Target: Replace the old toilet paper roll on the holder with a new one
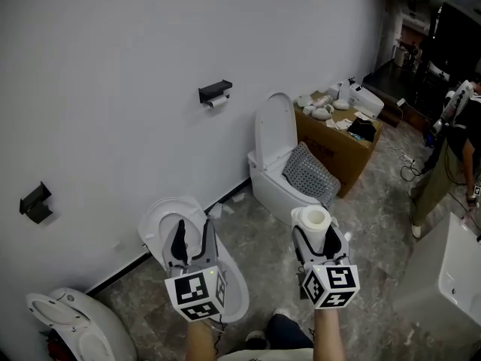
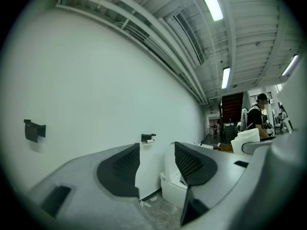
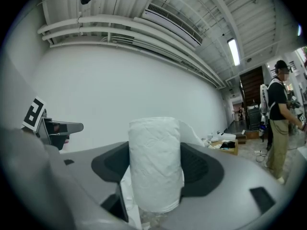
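Observation:
A black wall holder (image 1: pixel 215 90) carries a small, nearly spent roll (image 1: pixel 218 102); the left gripper view shows this holder (image 2: pixel 148 137) far ahead on the white wall. My right gripper (image 1: pixel 316 228) is shut on a full white toilet paper roll (image 1: pixel 313 218), held upright. In the right gripper view the roll (image 3: pixel 154 164) fills the gap between the dark pads. My left gripper (image 1: pixel 190 235) stands open with nothing between its jaws, as its own view (image 2: pixel 157 164) confirms. Both grippers are well short of the holder.
A second black wall bracket (image 1: pixel 35 202) hangs at the left. White toilets stand on the floor: one with its lid up (image 1: pixel 274 164), one below my left gripper (image 1: pixel 161 216), one at bottom left (image 1: pixel 71 326). A cardboard box (image 1: pixel 342 145) and a person (image 1: pixel 451 156) are at the right.

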A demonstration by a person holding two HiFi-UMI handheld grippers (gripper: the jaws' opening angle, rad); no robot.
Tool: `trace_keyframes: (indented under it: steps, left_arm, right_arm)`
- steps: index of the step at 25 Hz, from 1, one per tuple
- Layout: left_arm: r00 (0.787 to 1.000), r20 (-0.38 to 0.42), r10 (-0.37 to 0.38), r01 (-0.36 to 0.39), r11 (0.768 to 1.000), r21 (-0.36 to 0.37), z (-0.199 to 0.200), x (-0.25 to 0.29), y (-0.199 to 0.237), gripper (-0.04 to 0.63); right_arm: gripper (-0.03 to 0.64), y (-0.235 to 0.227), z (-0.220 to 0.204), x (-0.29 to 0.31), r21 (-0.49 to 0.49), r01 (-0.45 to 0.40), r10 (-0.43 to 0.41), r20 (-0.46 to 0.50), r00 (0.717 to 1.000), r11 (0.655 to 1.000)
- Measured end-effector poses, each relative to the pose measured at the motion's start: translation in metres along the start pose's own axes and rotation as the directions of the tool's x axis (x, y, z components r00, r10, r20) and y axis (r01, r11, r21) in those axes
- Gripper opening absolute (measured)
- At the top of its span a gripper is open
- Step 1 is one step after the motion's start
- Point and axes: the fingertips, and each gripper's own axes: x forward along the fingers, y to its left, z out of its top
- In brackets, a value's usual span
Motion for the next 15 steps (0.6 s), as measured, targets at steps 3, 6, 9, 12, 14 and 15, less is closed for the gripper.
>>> trace_keyframes:
  steps: [3, 6, 9, 12, 14, 15]
  left_arm:
    - [1.0, -0.008, -0.003, 0.003, 1.0, 0.0, -0.004, 0.012, -0.003, 0.209]
    - [1.0, -0.017, -0.001, 0.001, 1.0, 0.001, -0.01, 0.028, -0.01, 0.209]
    - [1.0, -0.021, 0.004, -0.004, 1.0, 0.006, -0.012, 0.05, -0.019, 0.209]
    - [1.0, -0.021, 0.015, -0.015, 1.0, 0.017, -0.015, 0.079, -0.029, 0.209]
    - [0.999, -0.023, 0.025, -0.025, 0.999, 0.02, -0.017, 0.101, -0.036, 0.209]
    - [0.999, -0.022, 0.032, -0.031, 0.999, 0.02, -0.018, 0.112, -0.04, 0.209]
  right_arm:
    - [0.308, -0.007, -0.002, 0.01, 0.006, 0.002, -0.002, -0.003, 1.0, 1.0]
    - [0.308, -0.016, -0.005, 0.025, 0.01, -0.001, 0.001, -0.005, 1.0, 1.0]
    - [0.308, -0.03, -0.004, 0.046, 0.01, -0.014, 0.014, -0.004, 1.0, 1.0]
    - [0.308, -0.049, -0.003, 0.073, 0.012, -0.029, 0.029, -0.001, 1.0, 1.0]
    - [0.308, -0.063, -0.002, 0.095, 0.012, -0.041, 0.041, 0.001, 0.999, 0.999]
    - [0.308, -0.071, 0.0, 0.106, 0.011, -0.049, 0.049, 0.003, 0.999, 0.999]
